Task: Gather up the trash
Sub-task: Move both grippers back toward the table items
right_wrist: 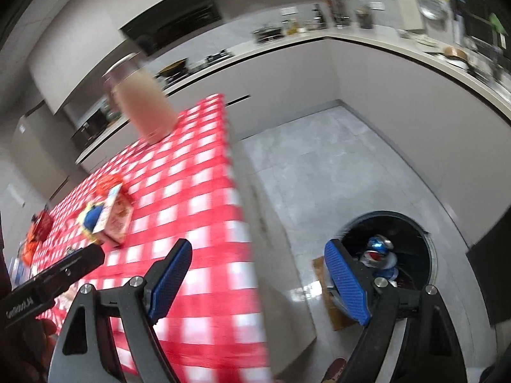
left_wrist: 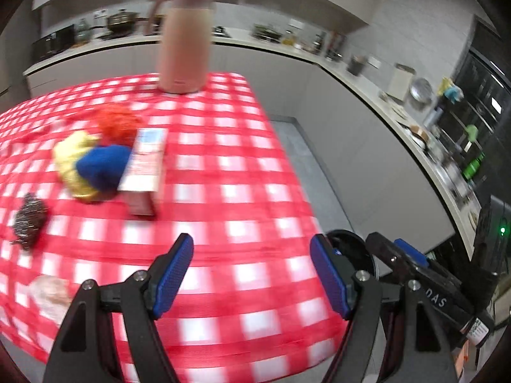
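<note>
red-and-white checked cloth (left_wrist: 223, 166) covers the tabletop beneath both of my tools; my left tool (left_wrist: 252, 274) hovers over the near part of the cloth with its blue pads (left_wrist: 174, 274) spread wide and nothing between them; my right tool (right_wrist: 265, 284) hangs at the tabletop's right edge, likewise spread and holding nothing, one pad over the cloth and the other over the floor (right_wrist: 335, 172); a round black bin (right_wrist: 428, 252) stands on the floor just right of the tabletop, and a crushed blue drink can (right_wrist: 378, 252) lies inside it; trash on the cloth: a pink carton (left_wrist: 143, 172) lying on its side near the middle, with blue (left_wrist: 102, 167), yellow (left_wrist: 72, 156) and orange (left_wrist: 116, 123) crumpled wads touching one another against its left side; a dark metal scouring ball (left_wrist: 30, 218) sits apart to the left, and a pale crumpled wad (left_wrist: 51, 293), blurred, lies near the front-left edge; a tall pink jug (left_wrist: 185, 38) stands upright at the far edge of the cloth; a kitchen counter (left_wrist: 367, 83) crowded with pots and bottles curves round behind; motion blur softens most of the detail.
</note>
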A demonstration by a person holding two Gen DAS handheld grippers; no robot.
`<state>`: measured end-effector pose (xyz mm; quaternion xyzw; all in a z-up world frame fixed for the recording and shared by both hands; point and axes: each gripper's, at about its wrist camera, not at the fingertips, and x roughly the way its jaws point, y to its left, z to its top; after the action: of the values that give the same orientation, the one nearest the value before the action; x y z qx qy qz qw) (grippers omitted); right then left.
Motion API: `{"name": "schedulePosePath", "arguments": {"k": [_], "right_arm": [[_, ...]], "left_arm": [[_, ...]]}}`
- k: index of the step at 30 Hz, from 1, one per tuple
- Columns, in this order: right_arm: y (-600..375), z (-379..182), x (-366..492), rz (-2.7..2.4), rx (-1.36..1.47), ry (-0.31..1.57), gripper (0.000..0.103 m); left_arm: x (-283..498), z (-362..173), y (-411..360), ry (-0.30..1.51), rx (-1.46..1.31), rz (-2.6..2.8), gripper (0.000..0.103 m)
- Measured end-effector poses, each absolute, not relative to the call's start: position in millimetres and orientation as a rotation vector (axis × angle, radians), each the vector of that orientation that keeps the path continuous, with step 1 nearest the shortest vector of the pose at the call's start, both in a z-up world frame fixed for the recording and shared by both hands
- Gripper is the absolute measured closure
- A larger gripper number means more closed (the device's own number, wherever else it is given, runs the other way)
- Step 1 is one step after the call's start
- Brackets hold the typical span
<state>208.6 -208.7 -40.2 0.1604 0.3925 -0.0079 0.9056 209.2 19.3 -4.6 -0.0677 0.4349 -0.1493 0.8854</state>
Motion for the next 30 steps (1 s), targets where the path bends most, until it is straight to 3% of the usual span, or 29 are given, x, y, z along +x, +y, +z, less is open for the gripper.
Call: {"name": "schedulePosePath", "arguments": {"k": [30], "right_arm": [[-2, -58, 293, 0.252, 0.224, 0.871, 0.016]], "left_arm": [[237, -31, 233, 0.889, -0.215, 0.004, 0.026]]}}
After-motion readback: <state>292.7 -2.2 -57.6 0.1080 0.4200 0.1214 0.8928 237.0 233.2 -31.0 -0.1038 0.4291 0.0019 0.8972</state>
